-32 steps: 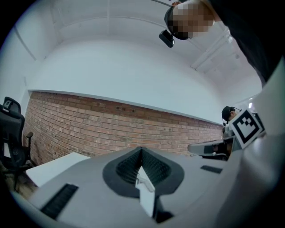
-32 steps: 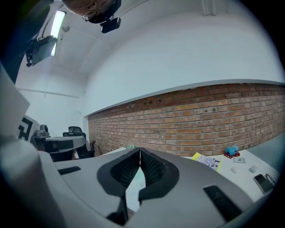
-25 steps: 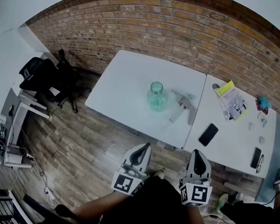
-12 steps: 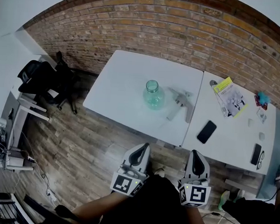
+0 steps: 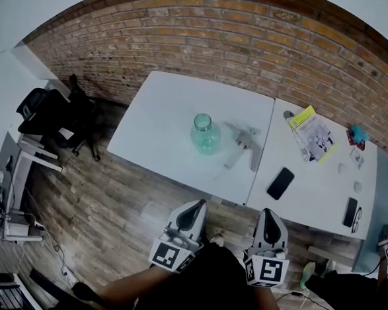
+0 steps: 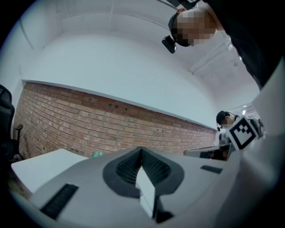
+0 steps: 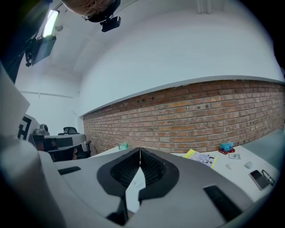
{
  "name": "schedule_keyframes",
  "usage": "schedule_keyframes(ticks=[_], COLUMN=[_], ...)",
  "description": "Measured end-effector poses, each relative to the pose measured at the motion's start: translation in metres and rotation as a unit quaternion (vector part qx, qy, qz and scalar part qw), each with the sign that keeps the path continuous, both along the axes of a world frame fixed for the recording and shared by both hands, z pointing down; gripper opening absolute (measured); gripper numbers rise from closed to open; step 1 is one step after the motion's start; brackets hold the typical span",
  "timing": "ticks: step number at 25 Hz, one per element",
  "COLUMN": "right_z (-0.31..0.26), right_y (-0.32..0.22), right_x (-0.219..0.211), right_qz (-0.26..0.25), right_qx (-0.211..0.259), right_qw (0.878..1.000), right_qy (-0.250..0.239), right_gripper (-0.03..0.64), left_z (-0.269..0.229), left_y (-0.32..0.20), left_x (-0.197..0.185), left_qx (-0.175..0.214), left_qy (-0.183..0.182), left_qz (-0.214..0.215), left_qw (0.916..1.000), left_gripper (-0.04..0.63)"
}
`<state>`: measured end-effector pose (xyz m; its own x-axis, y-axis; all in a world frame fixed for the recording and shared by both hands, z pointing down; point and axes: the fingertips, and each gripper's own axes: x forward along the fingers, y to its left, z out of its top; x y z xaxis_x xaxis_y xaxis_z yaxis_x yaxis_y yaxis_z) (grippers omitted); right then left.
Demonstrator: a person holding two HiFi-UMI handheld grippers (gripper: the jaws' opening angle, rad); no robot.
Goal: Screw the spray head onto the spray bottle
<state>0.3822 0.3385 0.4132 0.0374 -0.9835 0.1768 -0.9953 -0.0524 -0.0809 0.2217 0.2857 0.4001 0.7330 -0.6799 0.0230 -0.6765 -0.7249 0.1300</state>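
Teal spray bottle [image 5: 204,133] and spray head [image 5: 244,144] sit unmoved on the tabletop [image 5: 164,109]; your left hand-held gripper [image 5: 197,207] and right hand-held gripper [image 5: 270,216] stay closed, empty, well short. Not started.

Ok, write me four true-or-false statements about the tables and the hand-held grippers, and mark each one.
1. The spray bottle stands upright with its neck uncapped. True.
2. The spray head is screwed onto the spray bottle. False: it lies on the left table, apart from the bottle, on its right.
3. The left hand-held gripper and the right hand-held gripper are both shut and empty. True.
4. The black phone lies next to the bottle on the same table. False: it lies on the right table.
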Motion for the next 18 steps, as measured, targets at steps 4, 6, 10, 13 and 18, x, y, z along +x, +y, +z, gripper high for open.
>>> schedule_keyframes(ticks=[4, 6, 10, 13, 18], right_z=[-0.017, -0.019, -0.019, -0.016, -0.033], right_y=[-0.018, -0.026, -0.041, -0.051, -0.074], right_x=[-0.012, -0.012, -0.011, -0.023, -0.033], right_qz=[-0.015, -0.015, -0.008, -0.015, -0.011], right_qx=[0.024, 0.022, 0.014, 0.010, 0.028], right_qw=[0.999, 0.999, 0.999, 0.999, 0.998], right_qy=[0.016, 0.028, 0.038, 0.041, 0.058], right_gripper=[0.008, 0.008, 0.008, 0.008, 0.008], left_z=[-0.002, 0.000, 0.001, 0.000, 0.001], left_y=[-0.014, -0.019, -0.035, -0.049, -0.070], left_x=[-0.001, 0.001, 0.001, -0.010, -0.020], left_qx=[0.006, 0.003, -0.004, -0.003, -0.010], left_qy=[-0.001, -0.001, 0.002, 0.016, 0.016], left_qz=[-0.003, -0.004, -0.003, -0.008, -0.016], left_qw=[1.0000, 1.0000, 1.0000, 0.9998, 0.9997], left_gripper=[0.002, 0.002, 0.002, 0.002, 0.002])
